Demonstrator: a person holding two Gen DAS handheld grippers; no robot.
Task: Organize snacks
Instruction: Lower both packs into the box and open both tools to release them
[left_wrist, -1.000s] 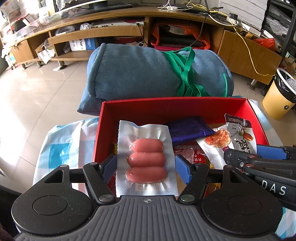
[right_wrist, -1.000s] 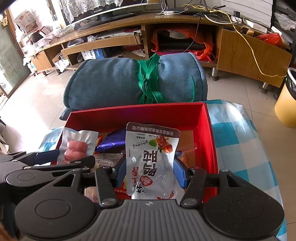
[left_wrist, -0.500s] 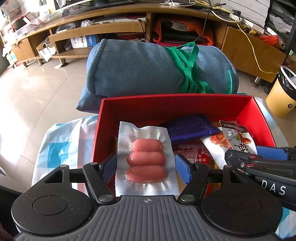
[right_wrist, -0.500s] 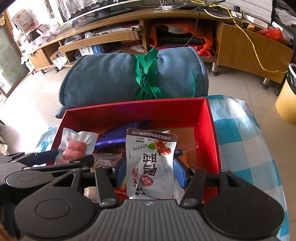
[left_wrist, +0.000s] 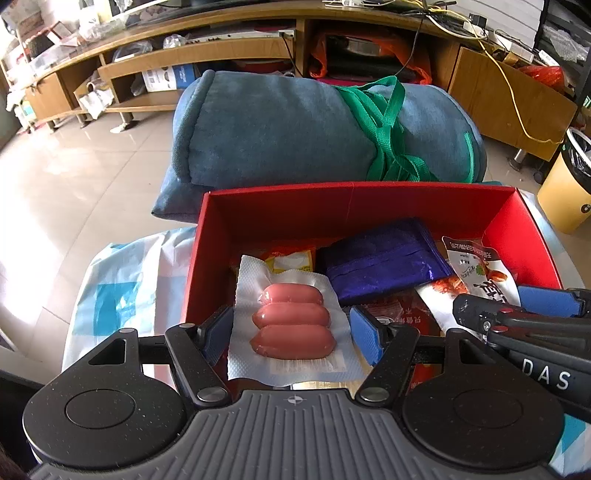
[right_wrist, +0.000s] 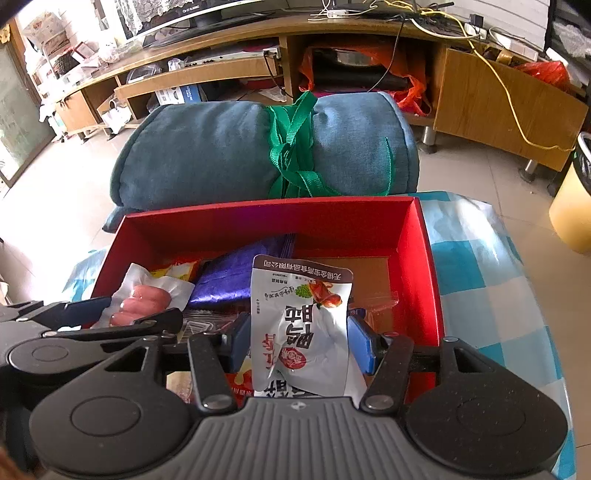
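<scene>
Here the two snacks in hand are both over the red box (left_wrist: 354, 210), which sits on a bench covered with a blue-and-white checked cloth (right_wrist: 491, 295). The sausage pack (left_wrist: 291, 325), three pink sausages sealed in clear film, is clamped by its side edges in the left tool (left_wrist: 291, 332) and hangs low over the box's left end. The white pouch (right_wrist: 303, 325) with red lettering stands upright between the pads of the right tool (right_wrist: 295, 341), whose jaws have just been opening a little; the pads still appear to touch the pouch's sides, so I read it as barely held and about to be let go.

The step looks like setting both packets into the box. For the pouch, the next move calls for finishing the release and drawing the tool up and clear. The sausage pack needs lowering flat, then the left jaws parting.

Inside the box already lie a purple packet (left_wrist: 384, 266) in the middle, a yellow-and-red packet (left_wrist: 291, 258) behind the sausages, and some red wrappers underneath, so the floor is crowded; bare cardboard shows only at the right rear corner. The two tools work close together, which could make them bump.

Beyond the box lies a rolled blue blanket (left_wrist: 280, 129) tied with green straps (left_wrist: 384, 125), then a low wooden shelf unit (right_wrist: 207, 74) and, at the right, a yellow bin (right_wrist: 572, 210).
</scene>
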